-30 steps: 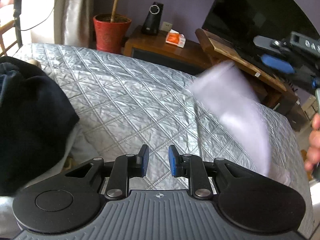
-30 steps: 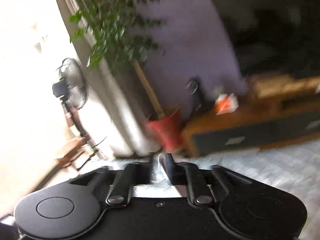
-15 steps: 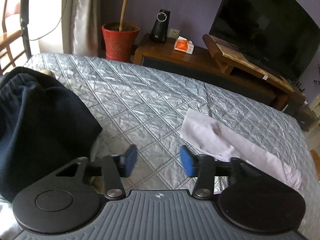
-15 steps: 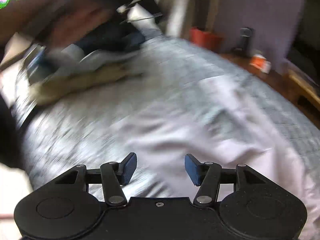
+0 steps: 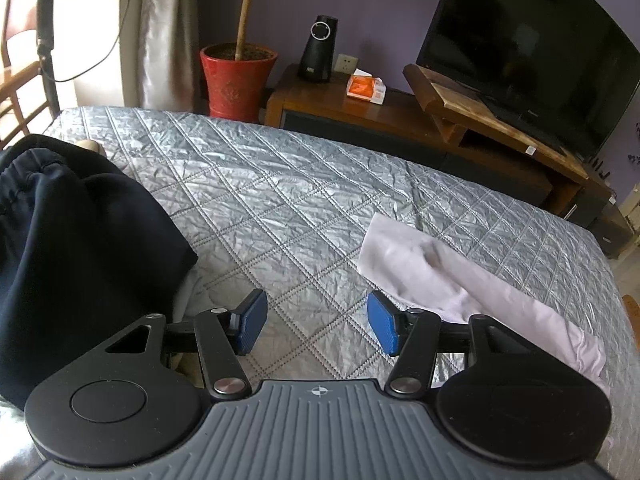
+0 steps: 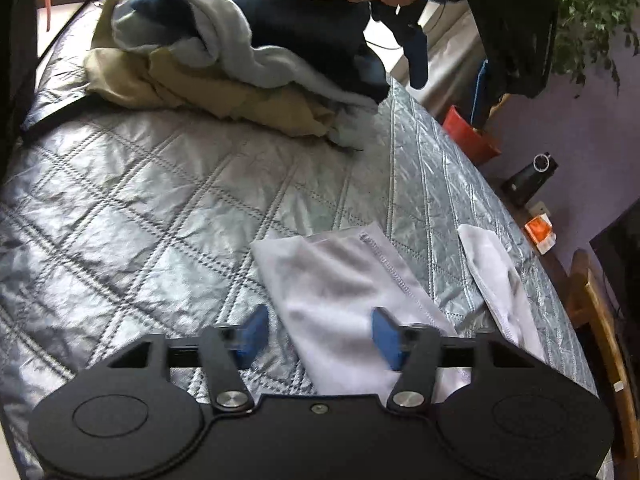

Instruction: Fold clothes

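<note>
A white garment (image 5: 424, 276) lies crumpled on the silver quilted bed (image 5: 280, 192), at its right side. My left gripper (image 5: 316, 316) hovers over bare quilt just left of it, its jaws still opening and nothing between them. In the right wrist view the white garment (image 6: 332, 280) shows a stitched hem. My right gripper (image 6: 320, 330) hangs over its near end with the jaws closing. The cloth lies under the gap and the pads do not press it. A navy garment (image 5: 72, 248) is heaped at the left.
A pile of navy, pale blue and beige clothes (image 6: 224, 64) sits at the bed's far end. Beyond the bed stand a red plant pot (image 5: 238, 76), a wooden cabinet (image 5: 384, 108) with a black speaker (image 5: 320, 50), and a television (image 5: 532, 48). The bed's right edge is close.
The white garment, swinging in the air a second ago, now lies on the quilt. My left jaws have widened. My right gripper has swung down from facing the wall to the bed.
</note>
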Demonstrator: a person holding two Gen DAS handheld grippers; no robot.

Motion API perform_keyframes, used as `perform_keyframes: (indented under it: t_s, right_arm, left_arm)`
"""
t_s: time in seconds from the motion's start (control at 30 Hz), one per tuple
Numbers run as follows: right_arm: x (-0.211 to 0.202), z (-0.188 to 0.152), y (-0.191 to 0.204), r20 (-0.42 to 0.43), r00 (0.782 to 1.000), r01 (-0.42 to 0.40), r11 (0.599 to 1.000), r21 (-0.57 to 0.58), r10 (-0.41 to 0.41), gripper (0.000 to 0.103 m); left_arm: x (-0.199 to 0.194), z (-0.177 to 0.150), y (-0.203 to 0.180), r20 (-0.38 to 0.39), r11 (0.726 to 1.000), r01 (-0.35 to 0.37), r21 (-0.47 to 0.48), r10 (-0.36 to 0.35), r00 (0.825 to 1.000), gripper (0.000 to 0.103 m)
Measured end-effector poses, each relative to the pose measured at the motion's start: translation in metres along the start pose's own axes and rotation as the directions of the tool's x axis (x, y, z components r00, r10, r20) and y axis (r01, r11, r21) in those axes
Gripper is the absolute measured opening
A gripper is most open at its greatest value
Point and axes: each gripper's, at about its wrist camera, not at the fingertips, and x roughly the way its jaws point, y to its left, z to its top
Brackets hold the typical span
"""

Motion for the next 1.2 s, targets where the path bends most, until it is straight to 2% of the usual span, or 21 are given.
perform_keyframes:
  t_s: [0.03, 0.07, 0.13, 0.2, 0.23, 0.4, 0.5, 0.57, 0.6, 0.63, 0.67, 0.77, 0.87, 1.2]
  right_arm:
    - [0.002, 0.001, 0.000, -0.004, 1.000, -0.005, 1.000, 0.000, 0.005, 0.010]
    - [0.003, 0.003, 0.002, -0.005, 1.000, -0.013, 1.000, -0.007, 0.013, 0.006]
    - [0.005, 0.006, 0.001, -0.012, 0.999, -0.033, 0.999, 0.018, 0.034, 0.005]
    - [0.004, 0.008, -0.009, -0.005, 0.998, -0.068, 0.991, 0.117, 0.069, 0.004]
    - [0.000, 0.009, -0.015, 0.011, 0.997, -0.081, 0.981, 0.174, 0.080, 0.004]
    - [-0.043, 0.021, -0.029, 0.107, 0.991, -0.104, 0.947, 0.306, 0.074, 0.004]
    - [-0.062, 0.038, -0.025, 0.167, 0.983, -0.134, 0.937, 0.324, 0.082, 0.004]
    - [-0.065, 0.047, -0.016, 0.174, 0.978, -0.166, 0.940, 0.298, 0.118, 0.004]
    - [-0.064, 0.045, -0.013, 0.163, 0.980, -0.153, 0.948, 0.280, 0.110, 0.011]
    - [-0.064, 0.037, -0.010, 0.158, 0.984, -0.121, 0.958, 0.258, 0.081, 0.033]
    - [-0.063, 0.029, -0.009, 0.145, 0.988, -0.090, 0.968, 0.236, 0.056, 0.047]
    - [-0.046, -0.001, -0.005, -0.002, 1.000, -0.009, 0.989, 0.149, 0.010, 0.048]
    - [-0.033, -0.014, -0.001, -0.058, 0.998, 0.001, 0.994, 0.111, 0.006, 0.048]
    - [-0.001, 0.011, 0.019, -0.035, 0.998, 0.040, 0.996, -0.078, -0.043, 0.048]
  left_arm:
    - [0.000, 0.000, 0.000, 0.000, 1.000, -0.001, 0.000, 0.001, 1.000, 0.063]
    - [0.000, 0.000, 0.001, 0.000, 1.000, -0.002, -0.001, 0.002, 1.000, 0.063]
    - [-0.001, 0.000, 0.002, 0.000, 1.000, -0.003, -0.004, 0.003, 1.000, 0.063]
    - [0.000, 0.001, 0.003, 0.000, 1.000, -0.001, -0.008, 0.001, 1.000, 0.063]
    - [0.000, 0.001, 0.003, 0.000, 1.000, 0.001, -0.011, -0.001, 1.000, 0.063]
    - [0.000, 0.002, 0.002, 0.001, 1.000, 0.013, -0.015, -0.013, 1.000, 0.063]
    - [0.000, 0.000, -0.003, 0.001, 1.000, 0.021, 0.004, -0.021, 1.000, 0.063]
    - [0.001, -0.001, -0.006, -0.004, 1.000, 0.018, 0.016, -0.018, 1.000, 0.063]
    - [0.001, -0.002, -0.006, -0.007, 1.000, 0.019, 0.017, -0.019, 1.000, 0.063]
    - [0.002, -0.002, -0.006, -0.009, 1.000, 0.020, 0.017, -0.020, 1.000, 0.063]
    - [0.001, -0.002, -0.005, -0.008, 1.000, 0.020, 0.015, -0.020, 1.000, 0.064]
    - [0.000, -0.001, -0.004, 0.004, 1.000, 0.026, 0.014, -0.026, 1.000, 0.065]
    - [0.001, -0.002, -0.007, 0.003, 1.000, 0.015, 0.026, -0.015, 1.000, 0.066]
    - [0.004, -0.002, -0.011, -0.003, 0.999, 0.015, 0.033, -0.015, 1.000, 0.067]
